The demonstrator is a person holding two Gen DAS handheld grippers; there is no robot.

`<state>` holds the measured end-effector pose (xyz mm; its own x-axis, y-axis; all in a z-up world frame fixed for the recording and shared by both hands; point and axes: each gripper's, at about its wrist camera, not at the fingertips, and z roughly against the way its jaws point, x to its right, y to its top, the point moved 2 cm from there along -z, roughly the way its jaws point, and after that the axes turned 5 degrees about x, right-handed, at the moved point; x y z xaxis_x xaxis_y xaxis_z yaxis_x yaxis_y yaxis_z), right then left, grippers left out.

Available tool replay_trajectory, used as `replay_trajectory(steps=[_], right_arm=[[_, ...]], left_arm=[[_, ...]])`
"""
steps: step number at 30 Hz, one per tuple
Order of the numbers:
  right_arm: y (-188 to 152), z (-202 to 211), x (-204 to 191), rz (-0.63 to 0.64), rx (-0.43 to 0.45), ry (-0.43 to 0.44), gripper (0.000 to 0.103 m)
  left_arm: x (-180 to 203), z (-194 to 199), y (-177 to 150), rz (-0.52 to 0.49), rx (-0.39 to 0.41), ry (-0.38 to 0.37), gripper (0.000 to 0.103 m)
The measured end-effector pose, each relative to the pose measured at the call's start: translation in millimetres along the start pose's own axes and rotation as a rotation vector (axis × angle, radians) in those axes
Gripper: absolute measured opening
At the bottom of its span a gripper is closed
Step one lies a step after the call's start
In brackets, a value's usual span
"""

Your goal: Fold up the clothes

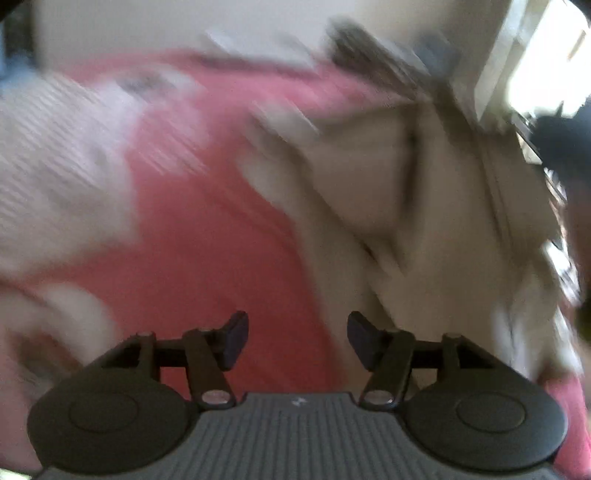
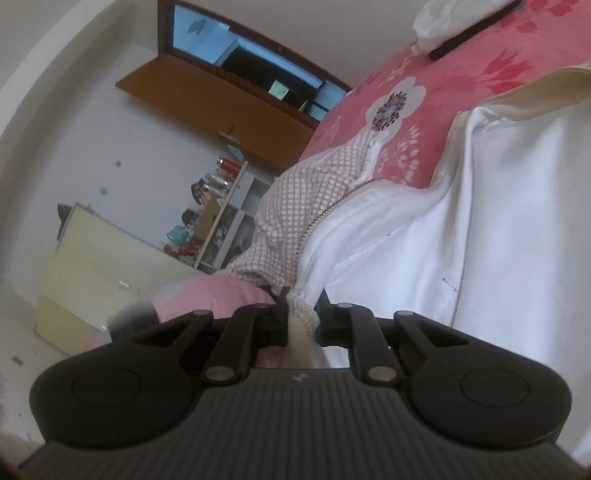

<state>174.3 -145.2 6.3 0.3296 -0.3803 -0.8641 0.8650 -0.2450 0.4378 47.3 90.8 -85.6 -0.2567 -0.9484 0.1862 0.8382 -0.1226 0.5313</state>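
The left wrist view is heavily blurred by motion. My left gripper (image 1: 297, 338) is open, nothing between its fingers, above a pink bedspread (image 1: 207, 236). A beige garment (image 1: 424, 221) lies to the right of it and a pale checked garment (image 1: 55, 158) to the left. My right gripper (image 2: 303, 314) is shut on the ribbed hem of a white zip jacket (image 2: 461, 229), which spreads up and right over the bed. A pink-and-white checked garment (image 2: 306, 199) lies beside the jacket's zipper. The beige garment (image 2: 517, 92) edges the jacket's far side.
The floral pink bedspread (image 2: 424, 110) covers the bed. A white item with a dark strip (image 2: 454, 26) lies at the far end. Beyond the bed stand a cream cabinet (image 2: 96, 258), a cluttered shelf (image 2: 214, 218), and a wooden-framed window (image 2: 240, 62). A bright window (image 1: 546, 55) shows on the left view's right.
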Motion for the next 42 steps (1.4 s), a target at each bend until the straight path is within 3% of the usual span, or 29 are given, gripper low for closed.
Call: replay_trajectory(steps=[2, 4, 5, 8, 11, 13, 16, 24, 27, 30, 31, 33, 36, 38, 40, 42], right_arm=[[5, 9, 1, -0.007, 0.021, 0.006, 0.010], [8, 16, 0, -0.009, 0.039, 0.013, 0.010], [9, 19, 1, -0.012, 0.047, 0.018, 0.010], [10, 24, 2, -0.021, 0.060, 0.028, 0.010], [8, 22, 5, -0.028, 0.050, 0.034, 0.010], [8, 19, 6, -0.033, 0.048, 0.046, 0.010], [9, 16, 7, -0.039, 0.048, 0.061, 0.010], [15, 7, 2, -0.026, 0.034, 0.101, 0.010], [13, -4, 0, -0.027, 0.015, 0.114, 0.010], [8, -20, 0, -0.040, -0.014, 0.121, 0.010], [5, -26, -1, -0.042, -0.028, 0.122, 0.010], [-1, -39, -1, -0.051, -0.059, 0.128, 0.010], [-10, -59, 7, -0.077, -0.088, 0.109, 0.011], [-14, -69, 19, -0.102, -0.101, 0.065, 0.013], [-18, -76, 36, -0.143, -0.111, 0.023, 0.015], [-23, -82, 53, -0.187, -0.129, -0.032, 0.033]], left_arm=[[21, -22, -23, -0.027, -0.082, -0.092, 0.060], [32, -43, -39, -0.043, -0.121, -0.055, 0.058], [35, -43, -41, -0.045, -0.095, -0.034, 0.054], [40, -41, -41, -0.048, -0.050, -0.001, 0.007], [40, -27, -27, -0.067, -0.013, 0.045, 0.005], [33, -7, -6, -0.109, 0.055, 0.110, 0.005], [10, 22, 32, -0.170, 0.149, 0.261, 0.005], [-81, 47, 131, -0.302, 0.326, 0.807, 0.006], [-113, 26, 159, -0.333, 0.294, 0.962, 0.015], [-141, 6, 165, -0.220, 0.182, 0.950, 0.034], [-148, 10, 165, -0.152, 0.178, 0.921, 0.038], [-156, 27, 159, -0.015, 0.196, 0.851, 0.061], [-151, 72, 139, 0.088, 0.226, 0.784, 0.065], [-142, 93, 133, 0.117, 0.250, 0.743, 0.066], [-128, 111, 127, 0.130, 0.285, 0.671, 0.073], [-107, 125, 113, 0.113, 0.288, 0.577, 0.083]])
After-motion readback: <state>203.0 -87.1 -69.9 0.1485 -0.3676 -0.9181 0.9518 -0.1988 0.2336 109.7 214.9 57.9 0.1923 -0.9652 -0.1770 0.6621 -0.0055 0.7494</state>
